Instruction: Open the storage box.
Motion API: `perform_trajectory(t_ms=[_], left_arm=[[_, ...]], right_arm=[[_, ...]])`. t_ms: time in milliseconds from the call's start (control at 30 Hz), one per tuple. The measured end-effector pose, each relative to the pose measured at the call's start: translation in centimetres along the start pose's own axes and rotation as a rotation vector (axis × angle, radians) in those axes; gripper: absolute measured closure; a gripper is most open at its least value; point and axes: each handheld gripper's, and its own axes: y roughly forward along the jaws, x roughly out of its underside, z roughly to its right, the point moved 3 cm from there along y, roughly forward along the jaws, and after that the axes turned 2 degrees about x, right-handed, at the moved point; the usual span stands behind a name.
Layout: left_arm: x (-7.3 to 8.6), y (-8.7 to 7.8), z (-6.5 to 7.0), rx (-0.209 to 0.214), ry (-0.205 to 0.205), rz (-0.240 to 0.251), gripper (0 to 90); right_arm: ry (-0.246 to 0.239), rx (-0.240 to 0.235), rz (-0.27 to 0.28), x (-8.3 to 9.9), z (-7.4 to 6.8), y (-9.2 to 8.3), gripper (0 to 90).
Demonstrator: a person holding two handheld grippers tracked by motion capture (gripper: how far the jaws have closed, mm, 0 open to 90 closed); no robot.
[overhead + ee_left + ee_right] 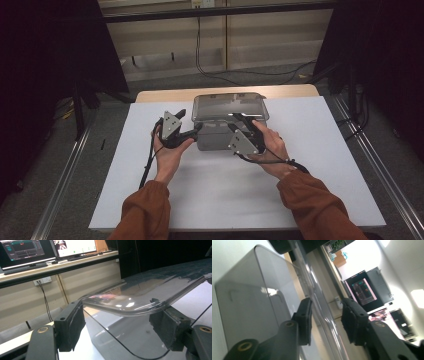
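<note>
Box (227,125), clear grey plastic with a lid (229,106), sits mid-surface (300,200), long axis running left to right. Left gripper (192,131) is at the box's near-left corner, right gripper (240,122) at its near-right edge. Both straddle the lid rim: left's pads (72,326) stand apart from it, not pressing; right's jaws are also parted around the rim, no clamp. Lid lies between each pair, so closing is probably what remains.

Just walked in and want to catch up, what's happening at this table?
A person works a clear plastic box on the white table with two handheld grippers. The left gripper straddles the rim of the box's lid; the right gripper straddles the lid edge too. Both sets of jaws stand apart, not clamped.
</note>
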Motion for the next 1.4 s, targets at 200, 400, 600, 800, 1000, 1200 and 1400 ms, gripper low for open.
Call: perform_trajectory(t_ms=[200, 400, 600, 800, 1000, 1200, 1400], left_arm=[[-0.1, -0.2, -0.2, -0.017, 0.010, -0.016, 28.0], [-0.1, -0.1, 0.0, -0.012, 0.004, -0.016, 31.7], [-0.2, 0.0, 0.1, 0.005, -0.009, 0.002, 34.3], [-0.6, 0.2, 0.2, -0.005, 0.015, 0.021, 36.2], [-0.7, 0.5, 0.2, -0.003, 0.010, 0.036, 38.4], [-1.2, 0.6, -0.2, -0.006, 0.001, 0.042, 38.3], [-1.4, 0.7, -0.6, -0.012, -0.004, 0.048, 38.4]], right_arm=[[0.184, -0.031, -0.010, 1.7, 1.0, -0.1, 40.4], [0.326, -0.064, -0.017, 3.1, 1.7, -0.4, 33.5], [0.468, -0.079, -0.015, 5.1, 2.8, -0.6, 27.8], [0.572, -0.082, -0.021, 6.3, 3.3, -0.4, 20.1], [0.641, -0.053, 0.006, 7.1, 4.2, -0.3, 20.2], [0.661, -0.058, 0.027, 7.2, 4.6, -0.3, 29.6], [0.696, -0.077, 0.057, 7.8, 5.0, 0.0, 38.9]])
